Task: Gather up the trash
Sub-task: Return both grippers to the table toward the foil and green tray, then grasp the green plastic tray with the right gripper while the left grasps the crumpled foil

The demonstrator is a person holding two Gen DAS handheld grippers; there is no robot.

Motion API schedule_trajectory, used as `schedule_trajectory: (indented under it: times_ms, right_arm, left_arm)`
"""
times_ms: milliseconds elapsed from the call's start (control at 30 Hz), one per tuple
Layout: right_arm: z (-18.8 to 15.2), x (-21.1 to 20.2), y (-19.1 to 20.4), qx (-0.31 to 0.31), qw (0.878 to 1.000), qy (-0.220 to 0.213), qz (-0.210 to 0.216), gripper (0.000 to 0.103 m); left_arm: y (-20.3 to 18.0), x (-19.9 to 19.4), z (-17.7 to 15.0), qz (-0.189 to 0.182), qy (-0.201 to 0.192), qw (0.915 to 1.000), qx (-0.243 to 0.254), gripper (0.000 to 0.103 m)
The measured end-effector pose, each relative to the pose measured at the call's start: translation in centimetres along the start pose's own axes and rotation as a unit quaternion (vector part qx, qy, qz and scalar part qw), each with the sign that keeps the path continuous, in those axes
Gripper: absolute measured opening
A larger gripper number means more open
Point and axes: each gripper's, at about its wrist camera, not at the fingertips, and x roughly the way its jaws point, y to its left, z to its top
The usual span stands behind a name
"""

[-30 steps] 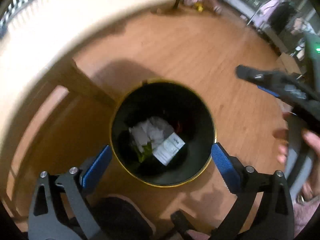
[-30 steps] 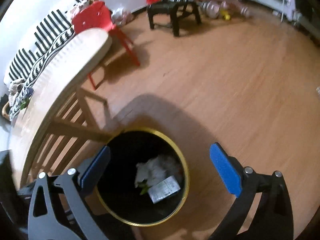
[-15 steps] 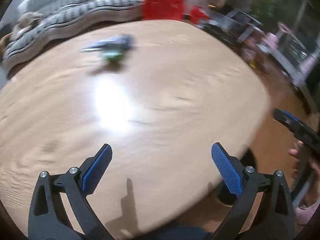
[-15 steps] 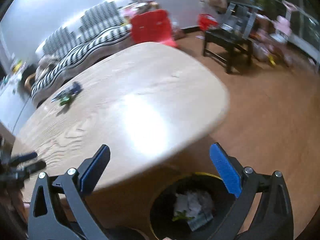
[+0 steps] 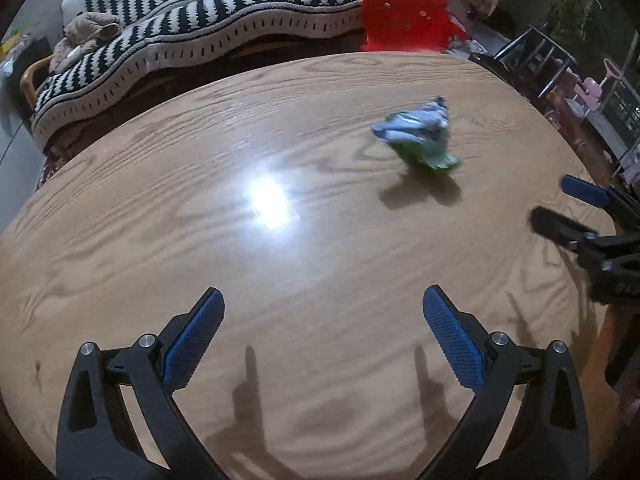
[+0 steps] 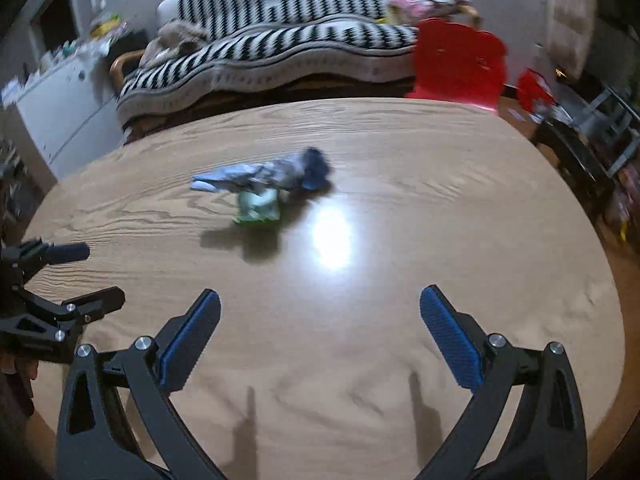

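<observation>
A crumpled blue, white and green wrapper (image 5: 416,138) lies on the round wooden table (image 5: 200,240); it also shows in the right wrist view (image 6: 264,186). My left gripper (image 5: 322,336) is open and empty over the table's near side, well short of the wrapper. My right gripper (image 6: 320,336) is open and empty, also short of the wrapper. The right gripper shows at the right edge of the left wrist view (image 5: 576,208). The left gripper shows at the left edge of the right wrist view (image 6: 84,276). The trash bin is out of view.
A red chair (image 5: 404,20) stands behind the table (image 6: 440,280). A sofa with a black and white striped blanket (image 6: 280,48) runs along the back. A black stool (image 5: 532,56) and toys sit on the floor at the right.
Both grippers have swung up from the black trash bin on the floor to the tabletop. The wrapper now sits nearer in both views. Both stay open.
</observation>
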Motion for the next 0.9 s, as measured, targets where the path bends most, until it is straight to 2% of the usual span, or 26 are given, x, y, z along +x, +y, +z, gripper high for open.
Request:
schedule_trajectory:
  times_ms: [200,333,400,500,533,567,767,900]
  right_arm:
    - [3.2,5.3,2.6,-0.014,1.000,0.018,0.011,0.096]
    - [4.5,7.3,3.1,-0.003,1.000,0.021,0.010,0.094]
    - [4.8,8.1,3.0,0.002,1.000,0.021,0.020,0.076]
    - [5.1,8.6,3.1,-0.004,0.999,0.019,0.031,0.055]
    - [5.0,8.5,3.1,-0.007,0.999,0.019,0.033,0.043]
    - [4.9,8.4,3.1,-0.010,0.999,0.017,0.036,0.034]
    - [3.8,7.2,2.3,-0.020,0.998,0.023,0.046,0.034]
    - [2.4,5.8,2.3,-0.030,0.996,0.036,0.082,0.034]
  left_arm:
    - [1.9,2.5,1.3,-0.017,0.009,0.9998,0.009,0.097]
    - [2.0,3.0,1.9,-0.023,0.005,0.9997,0.012,0.097]
    - [1.8,3.3,2.5,-0.023,0.002,0.9996,0.017,0.097]
    - [1.2,3.5,3.4,-0.026,-0.003,0.9993,0.025,0.097]
    - [1.1,3.6,3.6,-0.028,-0.004,0.9993,0.026,0.097]
    - [1.1,3.8,3.8,-0.029,-0.005,0.9992,0.026,0.097]
    - [-0.4,4.3,4.2,-0.038,-0.003,0.9987,0.033,0.097]
    - [-1.6,4.0,4.1,-0.044,-0.005,0.9982,0.039,0.097]
